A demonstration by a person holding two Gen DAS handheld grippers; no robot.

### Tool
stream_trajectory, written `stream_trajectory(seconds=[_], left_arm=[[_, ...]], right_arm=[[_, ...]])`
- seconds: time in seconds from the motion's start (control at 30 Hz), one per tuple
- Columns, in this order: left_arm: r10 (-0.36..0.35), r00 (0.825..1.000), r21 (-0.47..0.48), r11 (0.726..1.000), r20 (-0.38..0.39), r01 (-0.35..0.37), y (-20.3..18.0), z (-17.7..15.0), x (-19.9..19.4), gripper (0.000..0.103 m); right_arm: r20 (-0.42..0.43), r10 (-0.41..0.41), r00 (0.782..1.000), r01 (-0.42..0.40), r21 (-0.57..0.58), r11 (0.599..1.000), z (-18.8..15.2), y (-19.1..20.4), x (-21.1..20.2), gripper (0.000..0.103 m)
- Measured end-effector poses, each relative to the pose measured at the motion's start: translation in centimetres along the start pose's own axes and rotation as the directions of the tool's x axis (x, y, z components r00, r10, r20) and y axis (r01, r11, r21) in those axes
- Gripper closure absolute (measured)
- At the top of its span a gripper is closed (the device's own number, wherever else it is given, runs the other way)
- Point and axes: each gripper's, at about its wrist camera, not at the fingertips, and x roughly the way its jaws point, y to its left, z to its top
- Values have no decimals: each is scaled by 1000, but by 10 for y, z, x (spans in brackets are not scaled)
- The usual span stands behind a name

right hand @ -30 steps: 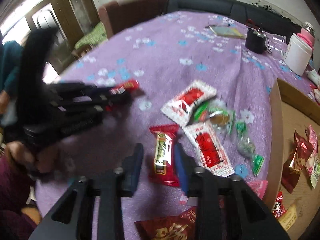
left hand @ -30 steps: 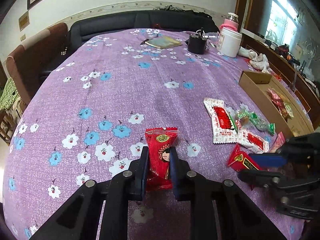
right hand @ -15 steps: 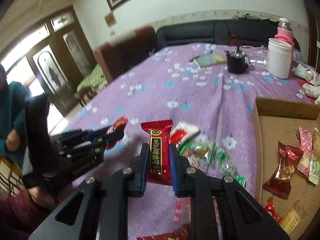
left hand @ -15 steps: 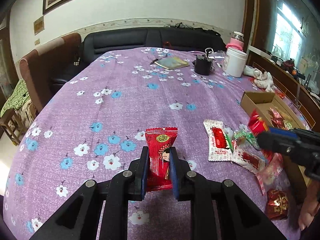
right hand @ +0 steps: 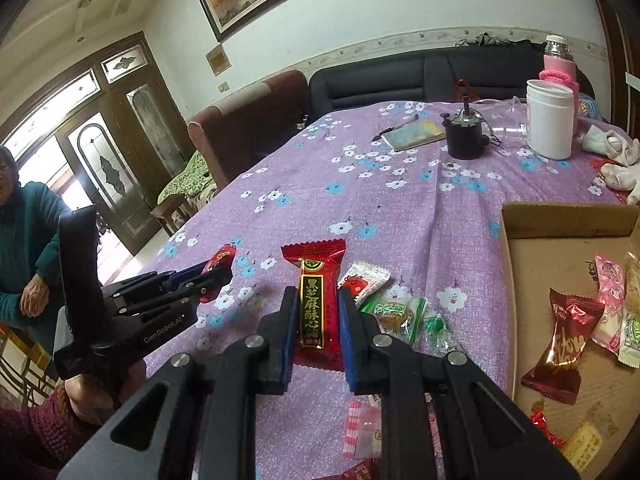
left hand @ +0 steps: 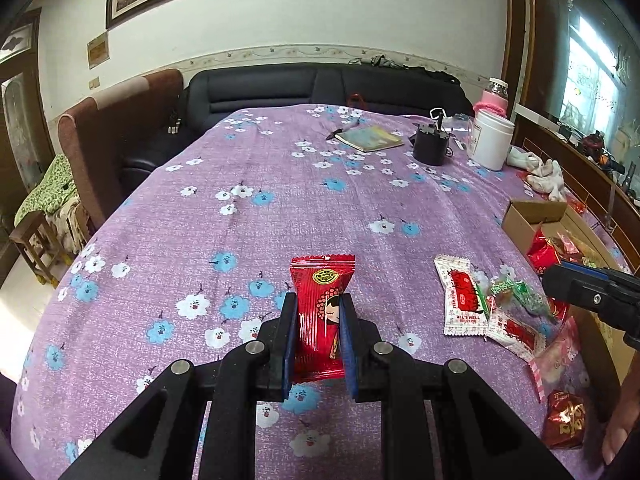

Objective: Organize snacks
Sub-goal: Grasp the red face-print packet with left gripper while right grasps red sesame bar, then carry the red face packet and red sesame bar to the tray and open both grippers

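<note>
My left gripper (left hand: 318, 308) is shut on a red snack packet with a cartoon girl's face (left hand: 322, 304) and holds it above the purple flowered tablecloth (left hand: 280, 200). My right gripper (right hand: 318, 304) is shut on a red packet with gold Chinese characters (right hand: 318, 300), also lifted off the table. Loose snacks lie on the cloth: white-and-red packets (left hand: 462, 296), green-wrapped sweets (right hand: 400, 312) and a pink packet (right hand: 362, 428). The cardboard box (right hand: 520, 264) at the right holds several snacks. The left gripper also shows in the right wrist view (right hand: 216, 276).
At the far end stand a white jar (left hand: 490, 140), a pink-sleeved bottle (right hand: 558, 68), a black pot (left hand: 430, 146) and a notebook (left hand: 370, 138). A dark sofa and a brown armchair (left hand: 116, 128) stand behind. A person in teal (right hand: 24, 232) sits at the left.
Both grippers have risen off the table with their packets. The right gripper closed on the gold-lettered packet, lifted it and moved toward the box side.
</note>
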Motion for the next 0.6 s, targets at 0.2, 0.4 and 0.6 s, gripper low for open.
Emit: stream_trajectory(seconds=[0.2, 0.4, 0.6], left_arm=[[20, 1000, 20, 1000, 14, -20, -4, -1, -1, 84], [43, 999, 29, 999, 23, -43, -6, -2, -2, 84], [56, 998, 33, 998, 30, -57, -8, -2, -2, 84]], right_arm=[[12, -3, 1000, 2, 21, 1000, 3, -6, -3, 84], [27, -2, 1000, 0, 61, 998, 6, -17, -8, 85], [34, -2, 999, -1, 71, 997, 8, -19, -10, 84]])
